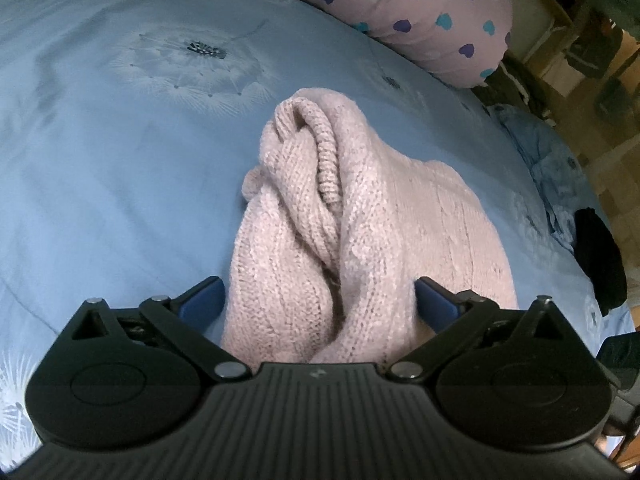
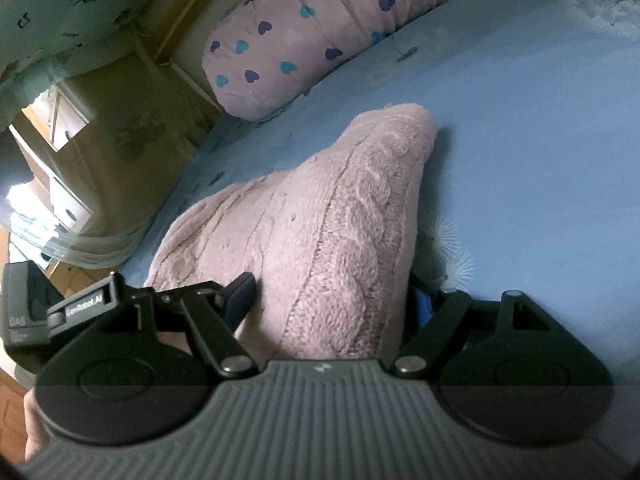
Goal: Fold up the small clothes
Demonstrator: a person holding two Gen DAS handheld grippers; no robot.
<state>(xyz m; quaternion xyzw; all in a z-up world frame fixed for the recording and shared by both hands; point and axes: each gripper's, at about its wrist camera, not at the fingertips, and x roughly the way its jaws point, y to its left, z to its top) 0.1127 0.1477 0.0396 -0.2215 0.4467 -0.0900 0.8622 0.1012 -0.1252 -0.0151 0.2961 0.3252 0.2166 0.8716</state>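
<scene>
In the left wrist view, the blue bedsheet (image 1: 100, 184) with its pale dandelion print fills the left half of the frame. At the centre, a pink cable-knit sweater (image 1: 344, 232) lies bunched on the sheet and rises toward the camera, a ribbed edge curling over its top. The left gripper (image 1: 320, 300) sits at the bottom centre, its blue-padded fingers (image 1: 204, 300) spread to either side of the knit, which passes between them; whether the pads actually press the fabric I cannot tell. At the upper right lies a pink pillow (image 1: 420, 12) with blue and purple hearts, and at the right edge a dark cloth (image 1: 600, 260) rests on crumpled blue fabric.

In the right wrist view, wooden furniture (image 2: 60, 128) stands at the left edge beyond the bed. The same heart-print pillow (image 2: 304, 36) lies at the upper centre. Below it the sweater (image 2: 320, 220) forms a raised, peaked fold on the bedsheet (image 2: 540, 140). The right gripper (image 2: 332, 300) at the bottom centre has its fingers apart around the sweater's near edge; the right pad is largely hidden by knit, so its grip is unclear.
</scene>
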